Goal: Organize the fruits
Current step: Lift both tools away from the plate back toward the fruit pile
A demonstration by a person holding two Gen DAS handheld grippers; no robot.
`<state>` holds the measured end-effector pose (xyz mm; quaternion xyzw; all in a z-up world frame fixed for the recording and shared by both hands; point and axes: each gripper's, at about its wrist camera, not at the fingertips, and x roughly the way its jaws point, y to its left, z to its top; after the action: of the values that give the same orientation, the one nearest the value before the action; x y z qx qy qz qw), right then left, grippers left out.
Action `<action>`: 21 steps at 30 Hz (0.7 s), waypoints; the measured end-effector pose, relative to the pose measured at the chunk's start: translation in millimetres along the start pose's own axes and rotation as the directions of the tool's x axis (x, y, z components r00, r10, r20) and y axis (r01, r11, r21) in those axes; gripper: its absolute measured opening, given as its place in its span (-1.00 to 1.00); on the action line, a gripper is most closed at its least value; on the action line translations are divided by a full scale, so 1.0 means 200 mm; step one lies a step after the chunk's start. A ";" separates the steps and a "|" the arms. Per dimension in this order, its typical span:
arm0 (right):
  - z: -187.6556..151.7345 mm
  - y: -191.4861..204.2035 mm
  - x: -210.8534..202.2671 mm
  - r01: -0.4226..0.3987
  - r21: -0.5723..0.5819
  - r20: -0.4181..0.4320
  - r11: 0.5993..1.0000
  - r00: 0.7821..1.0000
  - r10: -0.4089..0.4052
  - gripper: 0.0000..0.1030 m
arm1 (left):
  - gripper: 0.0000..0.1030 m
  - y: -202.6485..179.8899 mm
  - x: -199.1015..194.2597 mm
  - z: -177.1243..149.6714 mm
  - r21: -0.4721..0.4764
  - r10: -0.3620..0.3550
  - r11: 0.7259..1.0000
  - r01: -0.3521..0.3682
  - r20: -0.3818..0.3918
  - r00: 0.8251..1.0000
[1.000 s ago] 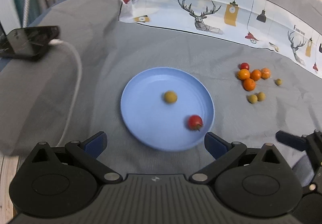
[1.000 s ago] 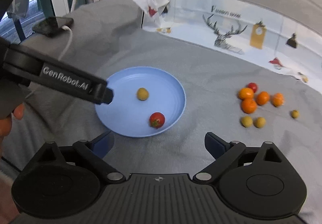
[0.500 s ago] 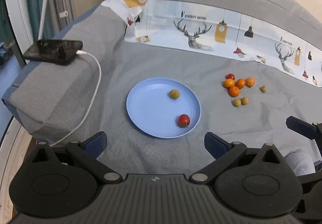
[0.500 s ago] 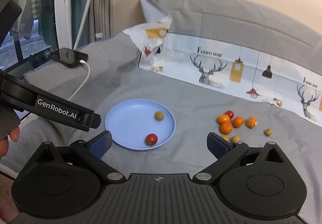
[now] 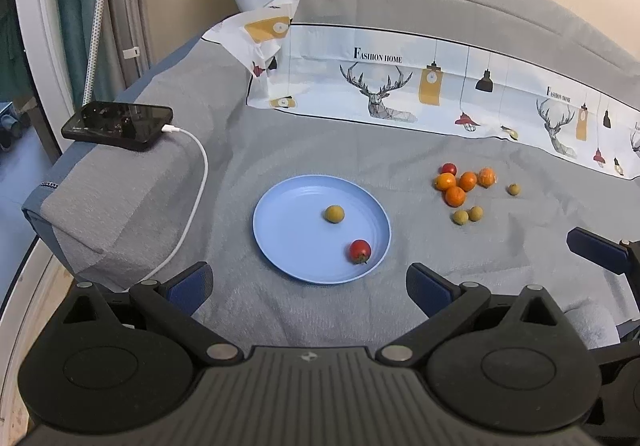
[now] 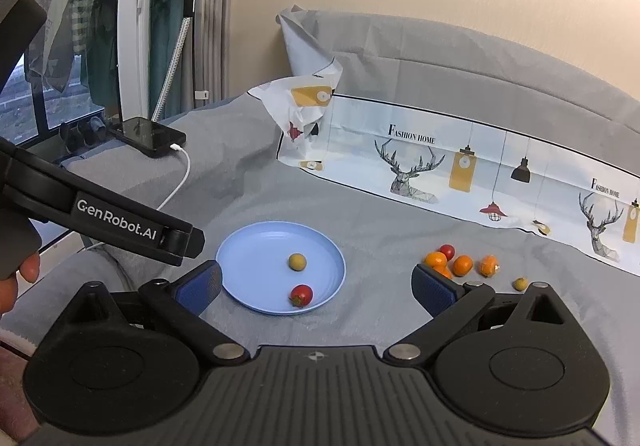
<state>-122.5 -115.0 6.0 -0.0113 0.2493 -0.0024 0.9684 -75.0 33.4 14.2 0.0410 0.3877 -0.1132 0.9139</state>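
- Nearest you: your left gripper, black w/ blue pads, fingers spread wide, nothing between them. It hangs above the grey cloth, just short of the plate.
- Your right gripper, same build, jaws also wide apart & empty. In the right wrist view its right pad covers part of the orange pile.
- The left unit's black arm, marked "GenRobot.AI", crosses the left of the right wrist view; a fingertip shows at that edge.
- Round light-blue plastic plate lies flat on the cloth, centre of both views. In it: 2 fruits, 1 small red cherry tomato near the front-right rim, stem end down, & 1 dull yellow-green round fruit further back, near the middle. The two sit apart, not touching.
- Right of the plate, well apart from it, loose on the cloth: 4 small orange citrus fruits bunched together, the rightmost looks part-peeled; 1 more red cherry tomato touching the back of that bunch; 2 yellow-green fruits side by side in front of it; 1 more yellow-green fruit alone, further right.
- Count: 2 in plate, 8 outside.
- Left, on a raised grey fold: 1 black phone w/ a white charging cable trailing toward you.
- Far side: white printed sheet w/ deer & lamps, "FASHION HOME", against a grey cushion.
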 end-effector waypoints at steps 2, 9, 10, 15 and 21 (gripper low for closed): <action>0.00 0.01 -0.01 0.000 -0.002 0.004 1.000 1.000 0.000 0.95 | 0.99 0.00 0.00 0.00 0.000 0.000 1.000 0.000 0.002 1.000; -0.01 0.01 -0.01 -0.002 -0.007 0.005 1.000 1.000 0.002 0.95 | 0.99 0.00 -0.01 0.00 0.001 0.000 1.000 0.000 0.003 1.000; 0.00 0.01 -0.01 -0.002 -0.006 0.004 1.000 1.000 0.002 0.95 | 0.99 0.00 0.00 0.00 0.001 0.000 1.000 0.000 0.001 1.000; -0.01 0.01 0.00 -0.007 -0.002 -0.005 1.000 1.000 0.007 0.95 | 0.99 0.00 0.01 0.00 0.002 -0.001 1.000 0.001 -0.006 1.000; 0.00 -0.01 0.02 -0.013 0.006 -0.017 1.000 1.000 0.013 0.95 | 0.99 -0.01 0.04 0.01 0.009 0.000 1.000 0.000 -0.018 1.000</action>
<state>-118.7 -117.1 3.5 -0.0069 0.2576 0.0032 0.9662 -68.6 29.6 10.0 0.0463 0.3954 -0.1145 0.9102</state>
